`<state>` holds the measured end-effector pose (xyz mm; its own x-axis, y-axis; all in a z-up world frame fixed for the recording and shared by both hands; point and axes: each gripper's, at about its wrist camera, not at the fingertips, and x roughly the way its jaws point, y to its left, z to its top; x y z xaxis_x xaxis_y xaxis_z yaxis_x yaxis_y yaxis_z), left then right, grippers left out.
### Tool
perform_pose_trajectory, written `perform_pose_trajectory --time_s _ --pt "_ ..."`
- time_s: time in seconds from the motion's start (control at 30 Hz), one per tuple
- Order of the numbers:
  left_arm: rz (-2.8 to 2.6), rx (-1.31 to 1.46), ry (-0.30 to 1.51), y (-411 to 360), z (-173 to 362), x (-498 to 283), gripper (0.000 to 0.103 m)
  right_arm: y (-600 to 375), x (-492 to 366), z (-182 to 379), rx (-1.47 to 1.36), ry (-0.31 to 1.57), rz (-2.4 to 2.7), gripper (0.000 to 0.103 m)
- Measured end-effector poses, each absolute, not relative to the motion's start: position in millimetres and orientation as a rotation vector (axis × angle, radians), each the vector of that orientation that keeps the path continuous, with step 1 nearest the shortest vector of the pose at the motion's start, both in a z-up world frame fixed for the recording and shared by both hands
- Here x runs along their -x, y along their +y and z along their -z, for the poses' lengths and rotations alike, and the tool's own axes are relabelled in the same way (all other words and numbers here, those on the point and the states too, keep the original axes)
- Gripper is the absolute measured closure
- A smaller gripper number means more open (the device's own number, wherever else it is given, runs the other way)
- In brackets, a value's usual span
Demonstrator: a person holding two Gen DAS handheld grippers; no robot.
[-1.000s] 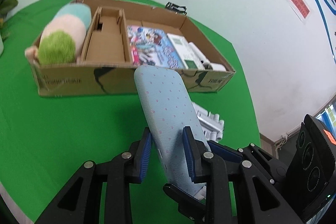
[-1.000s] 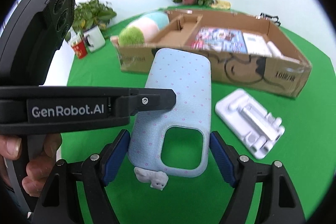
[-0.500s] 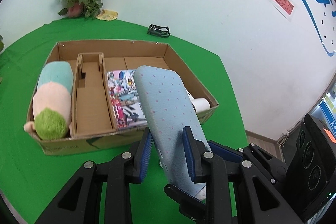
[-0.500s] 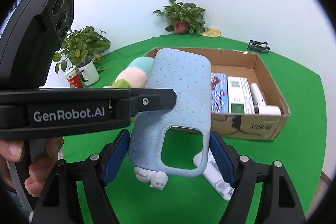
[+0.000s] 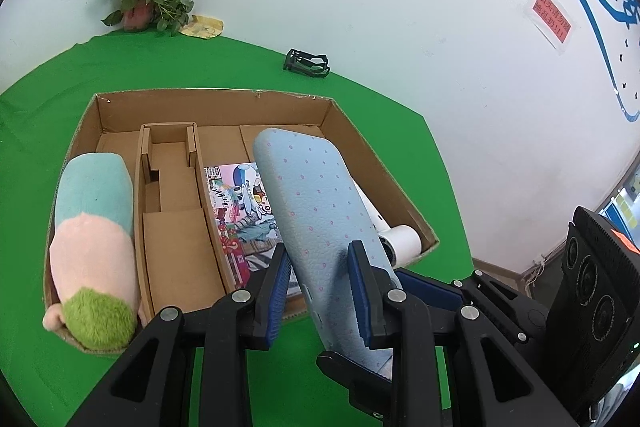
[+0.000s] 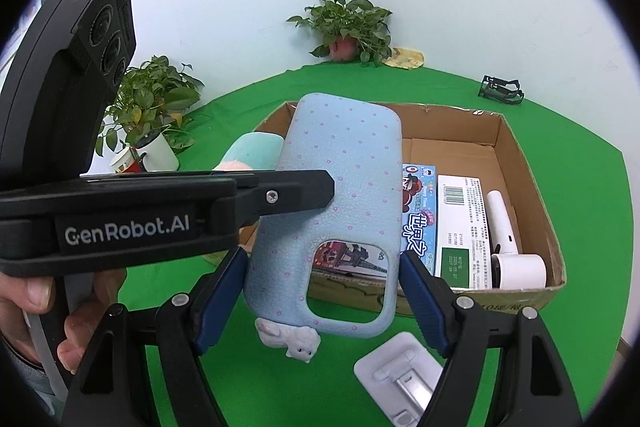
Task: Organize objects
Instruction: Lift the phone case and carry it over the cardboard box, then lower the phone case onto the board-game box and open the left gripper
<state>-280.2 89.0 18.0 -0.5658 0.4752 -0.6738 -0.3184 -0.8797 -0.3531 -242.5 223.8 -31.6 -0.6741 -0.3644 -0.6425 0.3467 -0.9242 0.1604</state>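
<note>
I have the pale blue phone case [image 5: 316, 223] up in the air over the near edge of the cardboard box [image 5: 372, 147], and both grippers are on it at once. The left gripper [image 5: 320, 279] is clenched across its thin dimension, front against back; the right gripper [image 6: 320, 291] grasps it across its width, blue fingers [image 6: 224, 287] pressed on the long edges beside the camera cut-out. I judge the double grip keeps the floppy shell from twisting while I carry it toward a compartment. The box already holds a plush toy [image 5: 94, 243] in the left bay, an empty cardboard divider section [image 5: 176, 211] in the middle, and a colourful booklet [image 5: 244, 219], a white carton [image 6: 460, 227] and a white device [image 6: 512, 251] at right. The case blocks much of the right bay. A white stand [image 6: 400, 379] lies on the green tabletop [image 5: 32, 131], cut off by my fingers; a small white charm [image 6: 292, 341] dangles below the case, its shape unclear.
</note>
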Motion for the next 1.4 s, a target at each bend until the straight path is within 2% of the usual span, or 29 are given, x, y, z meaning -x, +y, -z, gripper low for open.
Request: perform_pose_trajectory --time_s 0.53,1.4 --pt "-2.366 1.245 -0.326 76 23 352 0.076 221 310 55 -1.159 -0.093 2.480 0.026" --pt "-2.306 1.391 -0.351 75 75 386 0.076 215 339 94 -1.331 -0.123 2.412 0.025"
